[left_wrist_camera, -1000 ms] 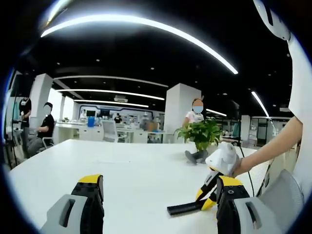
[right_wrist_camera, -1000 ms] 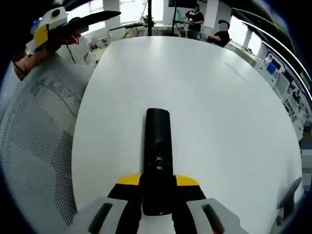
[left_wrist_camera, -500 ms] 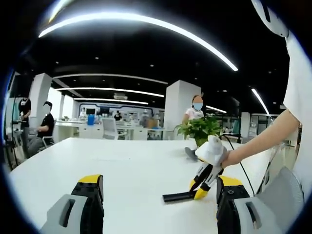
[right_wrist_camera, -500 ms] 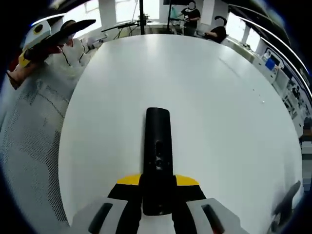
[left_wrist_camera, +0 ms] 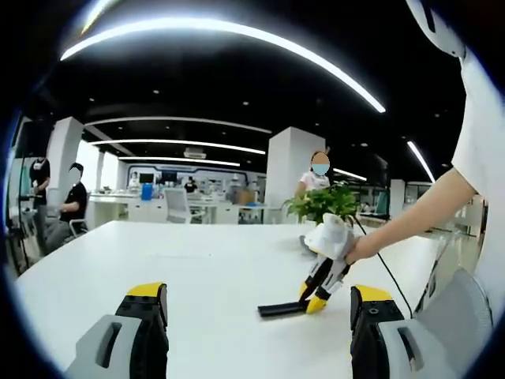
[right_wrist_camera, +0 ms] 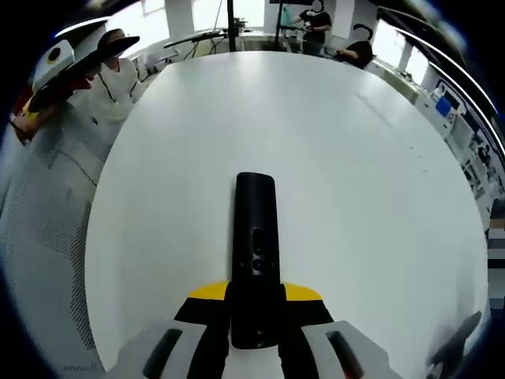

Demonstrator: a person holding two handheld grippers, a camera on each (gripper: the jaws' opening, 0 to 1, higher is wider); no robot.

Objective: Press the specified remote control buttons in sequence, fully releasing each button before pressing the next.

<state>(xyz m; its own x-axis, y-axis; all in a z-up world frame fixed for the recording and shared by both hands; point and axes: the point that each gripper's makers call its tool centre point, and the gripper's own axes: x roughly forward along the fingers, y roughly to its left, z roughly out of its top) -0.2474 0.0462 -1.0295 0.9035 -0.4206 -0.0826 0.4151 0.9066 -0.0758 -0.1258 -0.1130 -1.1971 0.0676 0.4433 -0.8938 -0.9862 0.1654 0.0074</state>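
Black remote (right_wrist_camera: 255,260) clamped in right hand-held gripper (right_wrist_camera: 254,332), level above table (right_wrist_camera: 355,181); left hand-held gripper (left_wrist_camera: 256,332) apart.

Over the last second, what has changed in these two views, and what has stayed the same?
The right gripper has carried the remote leftward and farther out over the white table. Its grip stays shut on the remote; the left gripper stays open and empty.

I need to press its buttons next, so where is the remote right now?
The remote is clamped between the right gripper jaws, bottom centre of the right gripper view, held above the white table.
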